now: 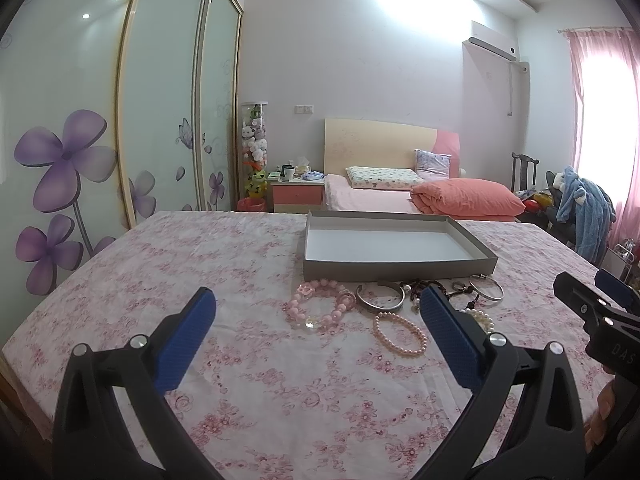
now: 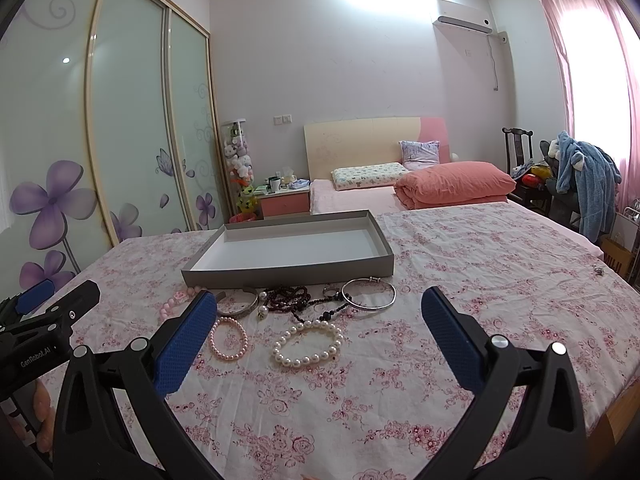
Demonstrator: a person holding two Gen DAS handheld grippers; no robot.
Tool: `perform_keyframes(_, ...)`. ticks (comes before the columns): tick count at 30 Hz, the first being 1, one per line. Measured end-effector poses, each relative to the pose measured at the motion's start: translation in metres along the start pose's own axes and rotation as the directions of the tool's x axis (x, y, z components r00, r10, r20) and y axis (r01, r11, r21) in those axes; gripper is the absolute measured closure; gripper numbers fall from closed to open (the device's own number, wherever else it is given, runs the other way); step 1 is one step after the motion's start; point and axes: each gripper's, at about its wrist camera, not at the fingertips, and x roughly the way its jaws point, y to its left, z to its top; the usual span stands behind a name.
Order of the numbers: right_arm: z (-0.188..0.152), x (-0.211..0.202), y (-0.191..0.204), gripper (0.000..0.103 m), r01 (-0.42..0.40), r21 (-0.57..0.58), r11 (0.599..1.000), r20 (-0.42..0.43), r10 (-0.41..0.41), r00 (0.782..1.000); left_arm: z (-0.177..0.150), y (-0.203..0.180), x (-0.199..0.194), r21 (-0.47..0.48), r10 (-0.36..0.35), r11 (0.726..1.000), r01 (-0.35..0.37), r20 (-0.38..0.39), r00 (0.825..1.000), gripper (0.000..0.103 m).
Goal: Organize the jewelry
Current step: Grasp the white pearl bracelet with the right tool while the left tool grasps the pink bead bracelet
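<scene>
A shallow grey box [image 1: 398, 267] [image 2: 288, 274] with a white inside lies open on the floral cloth. In front of it lies the jewelry: a pink bead necklace [image 1: 320, 306], a silver cuff [image 1: 380, 300] [image 2: 240, 304], a small pink pearl bracelet [image 1: 400, 334] [image 2: 229, 338], a white pearl bracelet [image 2: 308, 343], dark beads [image 2: 290, 298] and a thin silver bangle [image 1: 486, 288] [image 2: 368, 294]. My left gripper [image 1: 316, 308] is open and empty, short of the pink necklace. My right gripper [image 2: 316, 312] is open and empty, short of the white pearls.
The flowered cloth [image 1: 160, 264] covers a table whose edges fall off left and right. Behind are a bed [image 1: 400, 196], a nightstand [image 1: 298, 194], a sliding wardrobe [image 1: 80, 120] and a chair with blue clothes [image 2: 584, 184]. A small metal piece [image 2: 599, 270] lies far right.
</scene>
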Motion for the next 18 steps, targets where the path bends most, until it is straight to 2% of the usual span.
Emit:
perform_keyframes(5,-0.004,-0.001,-0.003,0.002,0.003,0.001,1.0,-0.006,-0.003,1.0,0.004,0.004,0.003,-0.001,0.003,1.0,-0.003,-0.007,1.0,0.004)
perform_keyframes(11,-0.008,0.015,-0.016,0.002,0.013,0.011,1.0,-0.08,-0.012,0.997,0.007,0.007,0.024,0.028,0.011,1.0,-0.008,-0.094,0.995,0.004)
perform_keyframes(14,-0.005,0.035,-0.017,0.002,0.024,0.027,0.999,-0.149,-0.02,0.989,0.006,0.009,0.042,0.051,0.015,0.999,-0.007,-0.168,0.986,0.004)
perform_keyframes(16,-0.006,0.048,-0.021,0.004,0.031,0.033,0.999,-0.21,-0.023,0.977,0.005,0.013,0.059,0.049,0.006,0.999,0.006,-0.238,0.971,0.004)
perform_keyframes(18,-0.007,0.062,-0.021,0.015,0.036,0.026,0.999,-0.268,-0.028,0.963,0.004,0.015,0.075,0.047,0.0,0.999,0.014,-0.288,0.958,0.004)
